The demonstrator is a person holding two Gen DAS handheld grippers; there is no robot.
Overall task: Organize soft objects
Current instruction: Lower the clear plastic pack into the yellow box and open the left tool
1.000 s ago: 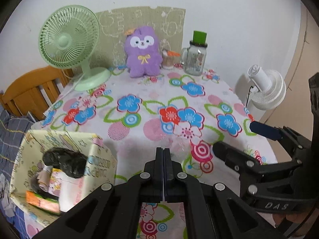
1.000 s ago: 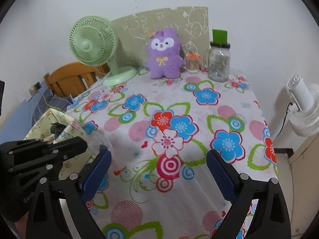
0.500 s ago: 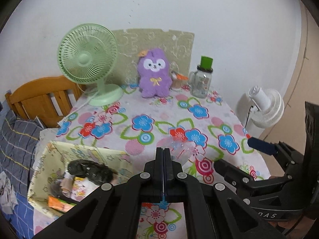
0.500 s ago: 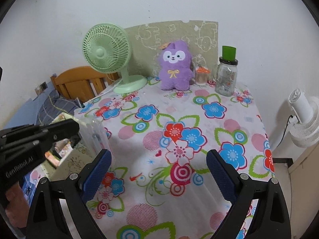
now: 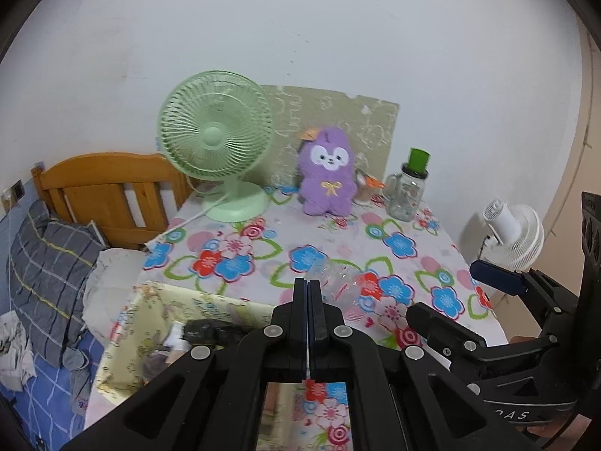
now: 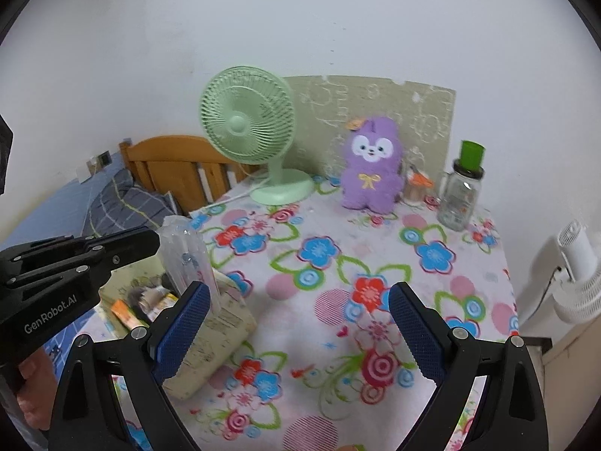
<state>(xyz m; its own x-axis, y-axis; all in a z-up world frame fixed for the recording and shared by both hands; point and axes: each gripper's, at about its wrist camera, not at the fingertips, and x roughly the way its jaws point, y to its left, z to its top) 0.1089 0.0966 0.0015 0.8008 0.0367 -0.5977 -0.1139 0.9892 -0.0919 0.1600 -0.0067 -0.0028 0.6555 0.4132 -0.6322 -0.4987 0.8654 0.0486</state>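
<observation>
both claws rose; left claw (image 5: 307,289) clenched on clear plastic bag (image 6: 186,259), right claw (image 6: 296,323) released

wall (image 5: 338,30): plain white | headboard (image 5: 109,184): wooden, left | table (image 6: 375,263): floral cloth | white fan (image 5: 514,233): right

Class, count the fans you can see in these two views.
2. A green fan stands at the table's back left beside the plush; a white fan sits off the table's right edge. Others may be hidden.

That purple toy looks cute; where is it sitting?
The purple plush toy sits upright at the table's far edge, between the green fan and the glass jar.
</observation>
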